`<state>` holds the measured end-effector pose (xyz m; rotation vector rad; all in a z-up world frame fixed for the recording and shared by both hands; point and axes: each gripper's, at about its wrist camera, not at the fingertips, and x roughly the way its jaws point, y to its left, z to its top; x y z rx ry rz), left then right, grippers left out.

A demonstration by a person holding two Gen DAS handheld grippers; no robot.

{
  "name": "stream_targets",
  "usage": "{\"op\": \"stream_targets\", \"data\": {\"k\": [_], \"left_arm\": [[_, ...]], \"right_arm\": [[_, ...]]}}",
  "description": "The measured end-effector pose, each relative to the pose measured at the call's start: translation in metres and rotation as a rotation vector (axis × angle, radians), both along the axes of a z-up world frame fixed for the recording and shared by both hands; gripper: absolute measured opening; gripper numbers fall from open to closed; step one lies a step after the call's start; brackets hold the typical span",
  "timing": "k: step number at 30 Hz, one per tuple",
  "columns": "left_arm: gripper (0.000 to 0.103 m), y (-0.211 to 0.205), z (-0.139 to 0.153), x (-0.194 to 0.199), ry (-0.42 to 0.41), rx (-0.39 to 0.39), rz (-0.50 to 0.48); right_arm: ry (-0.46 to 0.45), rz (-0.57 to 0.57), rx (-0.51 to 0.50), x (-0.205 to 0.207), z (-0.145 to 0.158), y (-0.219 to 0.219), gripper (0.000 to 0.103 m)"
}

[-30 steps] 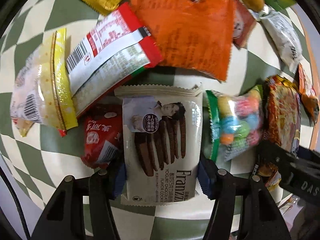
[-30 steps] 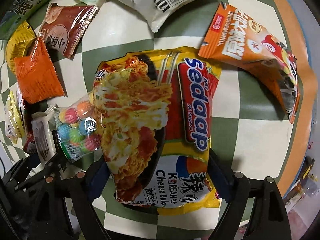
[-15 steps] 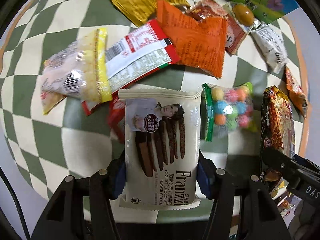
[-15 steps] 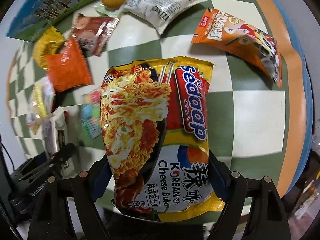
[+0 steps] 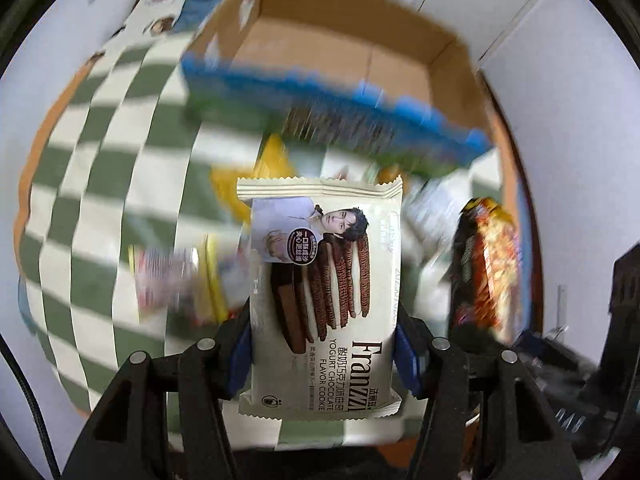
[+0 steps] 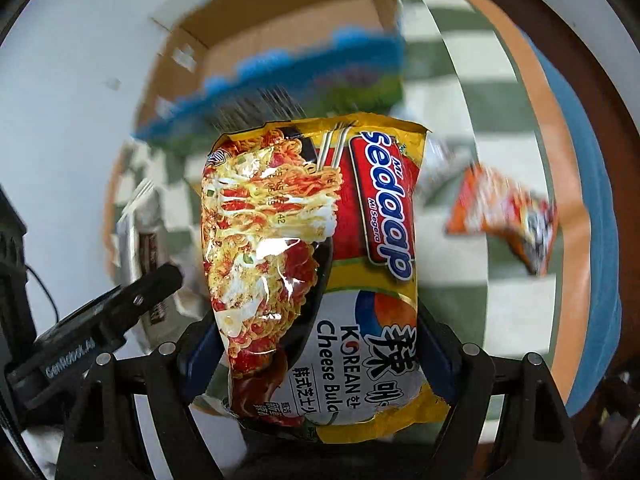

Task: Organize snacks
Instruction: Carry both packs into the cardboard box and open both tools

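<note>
We see the left gripper (image 5: 324, 354) clamped on the lower part of a cream cookie packet (image 5: 322, 280), its blue pads pressing both long edges, just as they did a second ago. The right gripper (image 6: 320, 354) is likewise clamped on a yellow and red noodle packet (image 6: 316, 264), held by its lower sides.

What differs is everything behind them. A second ago both packets lay on or just above the checkered cloth (image 5: 100, 152) among the other snacks; now both are lifted clear of it, and the cloth and loose snacks below are smeared with motion blur. An open cardboard box (image 5: 344, 40), with a blue and green printed side, has come into view beyond the packets; earlier only that printed edge showed. In the right view the box (image 6: 260, 36) sits past the noodle packet, and an orange snack bag (image 6: 504, 216) lies on the cloth to the right. In the left view the noodle packet (image 5: 488, 264) hangs at the right, beside the cookie packet.
</note>
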<state>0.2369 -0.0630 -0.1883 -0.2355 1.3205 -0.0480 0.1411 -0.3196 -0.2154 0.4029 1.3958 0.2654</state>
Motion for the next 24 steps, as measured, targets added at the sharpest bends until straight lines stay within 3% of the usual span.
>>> {"op": "stream_targets", "data": {"k": [6,11,18,24], "left_arm": [[0.056,0.003,0.037,0.089,-0.068,-0.016,-0.062],[0.056,0.008,0.031,0.176,-0.046,-0.024,-0.124],[0.056,0.016,-0.018,0.276,0.042,0.022,-0.199],[0.056,0.032,-0.061,0.321,0.121,0.025,-0.178]], "right_arm": [[-0.114,-0.054,0.018,0.063,0.06,-0.008,0.086],[-0.154,-0.093,-0.049,0.145,0.076,-0.01,0.086],[-0.074,-0.11,-0.093,0.247,0.038,-0.002,0.086],[-0.013,-0.085,-0.147,0.301,-0.016,0.005,0.086]]}}
